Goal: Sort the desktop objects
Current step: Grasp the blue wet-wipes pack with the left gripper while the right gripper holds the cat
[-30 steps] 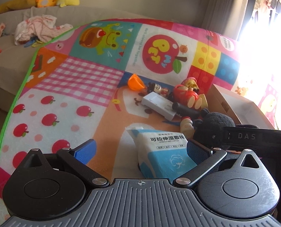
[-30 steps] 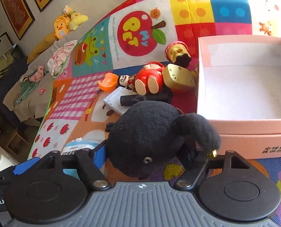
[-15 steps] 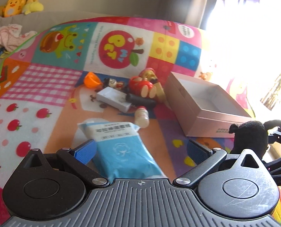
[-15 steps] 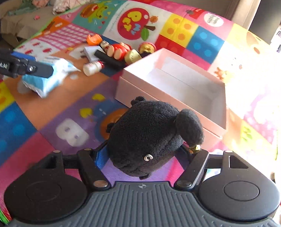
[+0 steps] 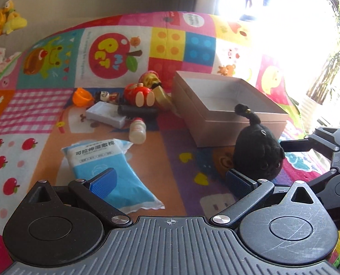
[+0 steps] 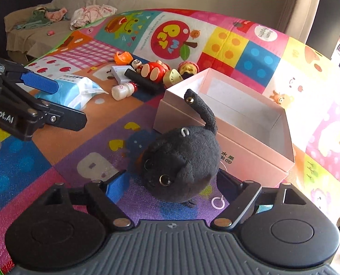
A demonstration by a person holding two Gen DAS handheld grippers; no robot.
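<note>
One black plush cat [image 6: 181, 162], between the fingers of the right claw [image 6: 172, 181], whose jaws are opening; pads stand clear of its sides. It sits on the play mat [image 6: 55, 151], tail up, with the open pink box [image 6: 257, 151] just beyond the claw. Judged soft, light, squashy, unbreakable; best taken across the round body, not the thin tail. Left claw [image 5: 170, 178] spread and empty, blue wipes pack [image 5: 105, 160] ahead of it.

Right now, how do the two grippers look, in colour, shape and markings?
Both are black. Each has a ribbed grey base, two round discs and angled links with silver screws. The left gripper and right gripper carry blue ribbed pads. White lettering ending "Robot.AI" marks the left one.
</note>
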